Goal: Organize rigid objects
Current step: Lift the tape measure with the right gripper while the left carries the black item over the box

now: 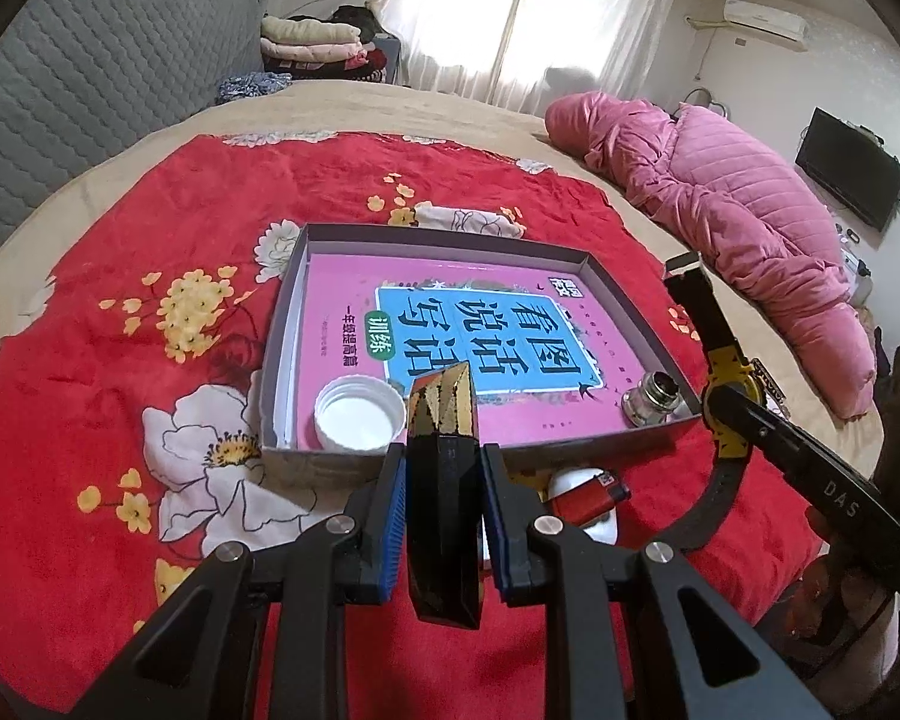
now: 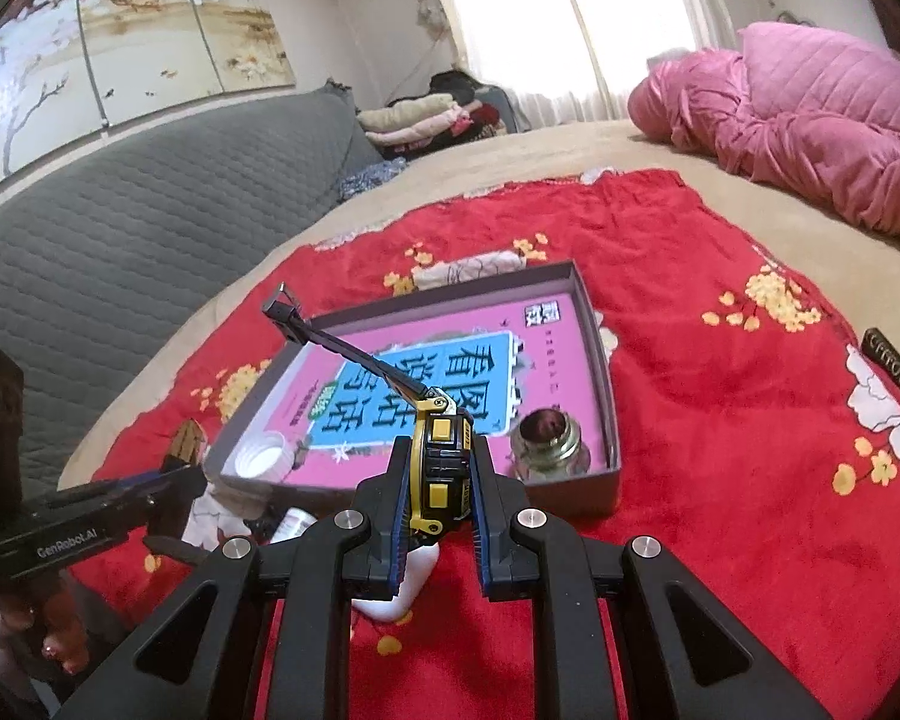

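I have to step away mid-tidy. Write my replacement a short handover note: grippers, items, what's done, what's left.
Left gripper: shut on a black-and-gold faceted block.
Right gripper: shut on a yellow-and-black wristwatch.
Both are near the front edge of the shallow grey cardboard box.
Done: white plastic cap and small glass jar lie in the box on the pink book.
Left: place both held items; red lighter and white object beneath it remain on the red blanket.

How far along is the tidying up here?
Partly done. Already in the box: a pink book, a white cap and a small glass jar. In hand: the left hand-held gripper holds a black-and-gold block, the right a yellow-black watch. Left on the blanket: a red lighter and a white object.
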`<state>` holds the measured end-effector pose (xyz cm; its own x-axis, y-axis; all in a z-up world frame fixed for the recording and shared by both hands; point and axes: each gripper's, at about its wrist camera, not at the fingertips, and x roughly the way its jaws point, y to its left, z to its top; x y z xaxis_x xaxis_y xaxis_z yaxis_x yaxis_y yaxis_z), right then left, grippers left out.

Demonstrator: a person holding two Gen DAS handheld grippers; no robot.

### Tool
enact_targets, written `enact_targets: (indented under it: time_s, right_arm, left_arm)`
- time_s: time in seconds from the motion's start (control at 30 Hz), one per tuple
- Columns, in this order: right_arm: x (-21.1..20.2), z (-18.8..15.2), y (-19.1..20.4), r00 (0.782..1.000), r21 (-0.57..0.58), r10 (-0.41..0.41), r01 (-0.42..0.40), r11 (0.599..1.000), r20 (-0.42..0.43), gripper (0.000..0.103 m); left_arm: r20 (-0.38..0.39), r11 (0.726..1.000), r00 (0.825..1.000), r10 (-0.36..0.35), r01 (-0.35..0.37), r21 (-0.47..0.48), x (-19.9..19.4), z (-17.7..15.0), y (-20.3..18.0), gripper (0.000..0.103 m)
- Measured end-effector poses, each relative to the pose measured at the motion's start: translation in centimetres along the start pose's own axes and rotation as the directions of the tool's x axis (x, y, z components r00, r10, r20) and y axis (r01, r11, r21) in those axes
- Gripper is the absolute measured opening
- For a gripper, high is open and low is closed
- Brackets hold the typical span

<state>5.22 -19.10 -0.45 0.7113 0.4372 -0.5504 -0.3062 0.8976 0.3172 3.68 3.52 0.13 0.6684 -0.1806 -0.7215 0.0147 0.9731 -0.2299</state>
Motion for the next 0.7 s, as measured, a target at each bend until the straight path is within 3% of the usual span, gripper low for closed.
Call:
enact_targets:
  time_s: [0.7]
  right_arm:
    - [0.2, 1.9, 0.1, 0.993, 0.015, -0.11, 0.109, 0.994, 0.041, 0.017]
  left_arm:
    - [0.052, 0.998, 0.998, -0.037, 0.039, -0.05, 1.9, 2.2, 0.6, 0.023]
